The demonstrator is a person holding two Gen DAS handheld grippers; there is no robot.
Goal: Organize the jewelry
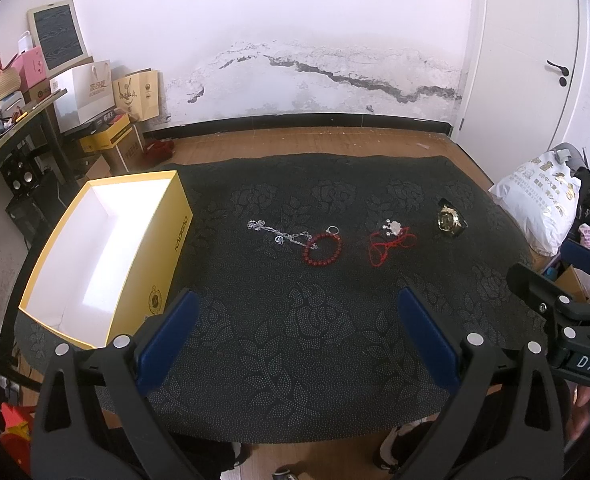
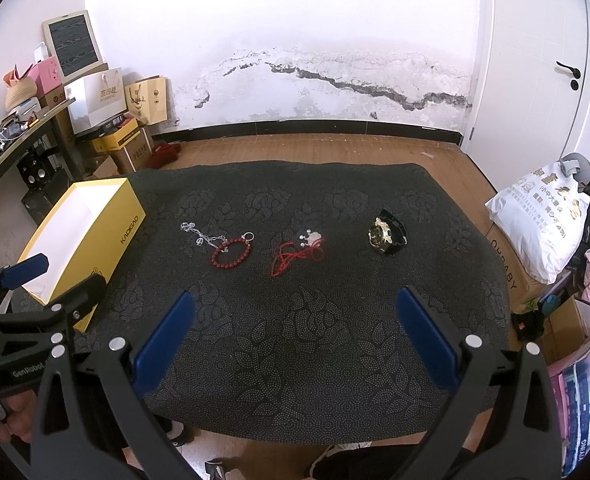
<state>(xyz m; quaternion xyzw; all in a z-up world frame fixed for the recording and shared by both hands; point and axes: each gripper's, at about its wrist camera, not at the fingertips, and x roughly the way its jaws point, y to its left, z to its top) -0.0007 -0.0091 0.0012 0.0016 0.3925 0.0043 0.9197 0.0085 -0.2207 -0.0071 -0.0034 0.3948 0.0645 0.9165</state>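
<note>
Jewelry lies in a loose row across the middle of the bench, on a dark flower-patterned cloth (image 1: 315,340): a silver chain (image 1: 273,233), a red bead bracelet (image 1: 322,249) with a small ring (image 1: 333,230) at its far edge, a red cord with a pale charm (image 1: 391,240), and a gold-faced watch (image 1: 449,222) furthest right. An open yellow box (image 1: 95,252), printed "KADIGAO" on its side, sits at the left end with nothing visible inside. The left hand-held gripper (image 1: 295,336) and the right hand-held gripper (image 2: 295,336) both hang released, jaws spread wide, well short of the pieces. Nothing seems sorted yet. A sensible start is probably the chain nearest the box: come down low, pinch a bunched part, and lift slowly, since it touches the bracelet and may drag it. The gripper bodies read "DAS" and "GenRobot".
</note>
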